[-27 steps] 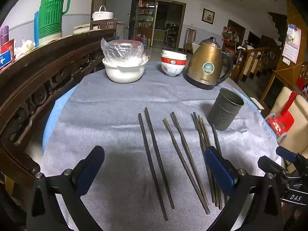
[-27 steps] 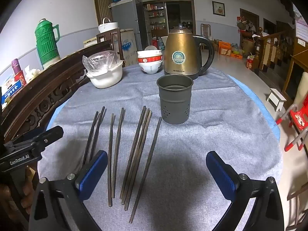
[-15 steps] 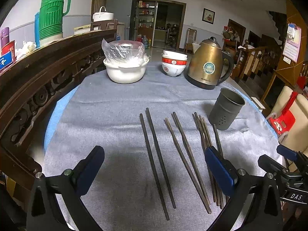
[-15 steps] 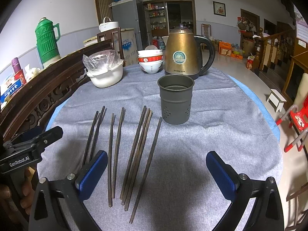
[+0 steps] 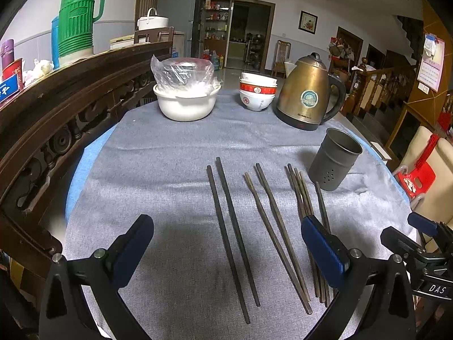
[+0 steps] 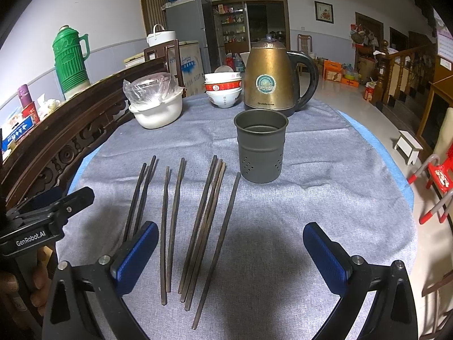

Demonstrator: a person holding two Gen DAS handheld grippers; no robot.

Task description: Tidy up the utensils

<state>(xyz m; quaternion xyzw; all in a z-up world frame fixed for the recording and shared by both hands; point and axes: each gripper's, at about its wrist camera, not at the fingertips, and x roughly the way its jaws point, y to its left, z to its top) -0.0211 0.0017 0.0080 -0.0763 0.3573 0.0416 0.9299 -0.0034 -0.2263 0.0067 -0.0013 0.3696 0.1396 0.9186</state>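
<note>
— So what's in the dark grey perforated metal cup (image 6: 261, 146)?

— Nothing; it stands upright on the grey-clothed round desk (image 6: 325, 198), right of the long dark chopsticks (image 6: 208, 226) lying loose in a row.

— And behind?

— A brass-coloured electric kettle (image 6: 269, 80), stacked red-and-white bowls (image 6: 223, 89), a white bowl holding crumpled plastic (image 5: 185, 100).

— The tools?

— Left tool (image 5: 226, 243) and right tool (image 6: 230, 250) both hang released, grasping nothing.

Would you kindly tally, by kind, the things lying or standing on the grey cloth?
chopsticks: 8
holder: 1
kettle: 1
big bowl, with a plastic-wrapped item in it: 1
bowl stack, number of bowls unclear: 1
Total: 12
</note>
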